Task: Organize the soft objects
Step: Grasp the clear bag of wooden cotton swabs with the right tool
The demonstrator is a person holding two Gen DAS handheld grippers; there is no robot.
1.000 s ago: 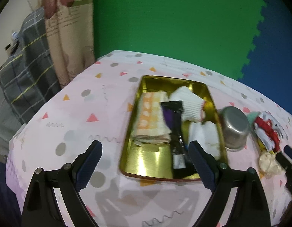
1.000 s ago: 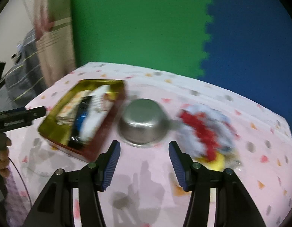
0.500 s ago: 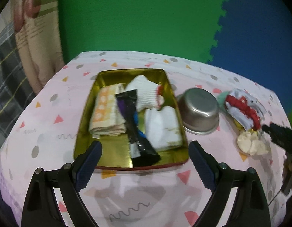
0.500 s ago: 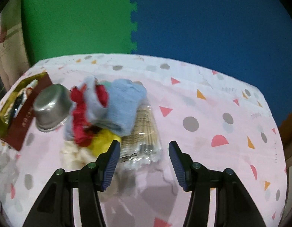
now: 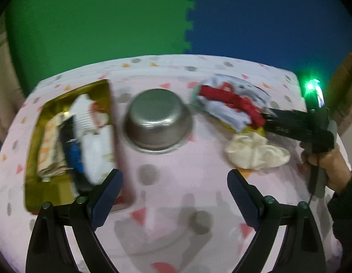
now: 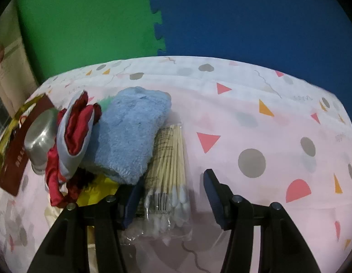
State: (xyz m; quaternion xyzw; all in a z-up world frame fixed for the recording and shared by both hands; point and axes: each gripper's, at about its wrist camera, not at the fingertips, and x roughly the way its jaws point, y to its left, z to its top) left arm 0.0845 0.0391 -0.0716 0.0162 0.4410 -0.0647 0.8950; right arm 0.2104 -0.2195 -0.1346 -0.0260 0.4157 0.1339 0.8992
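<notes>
A pile of soft things lies on the patterned tablecloth: a fluffy blue towel [image 6: 132, 132], a red and grey cloth [image 6: 73, 136] [image 5: 230, 101], something yellow [image 6: 94, 193] and a cream cloth [image 5: 255, 152]. A clear bag of cotton swabs [image 6: 169, 177] lies against the towel. My right gripper [image 6: 171, 195] is open, low over the swab bag; it shows in the left wrist view [image 5: 296, 125] beside the pile. My left gripper [image 5: 174, 193] is open and empty above the cloth in front of the steel bowl [image 5: 157, 120].
A gold tray [image 5: 36, 159] at the left holds folded towels, white socks and a dark packet. The upturned steel bowl [image 6: 39, 134] stands between tray and pile. Green and blue foam mats form the back wall. The table's right part is bare cloth [image 6: 278, 136].
Both views swung right. The left gripper moved from over the tray to in front of the bowl. The right gripper closed in on the pile, its fingers now around the swab bag.
</notes>
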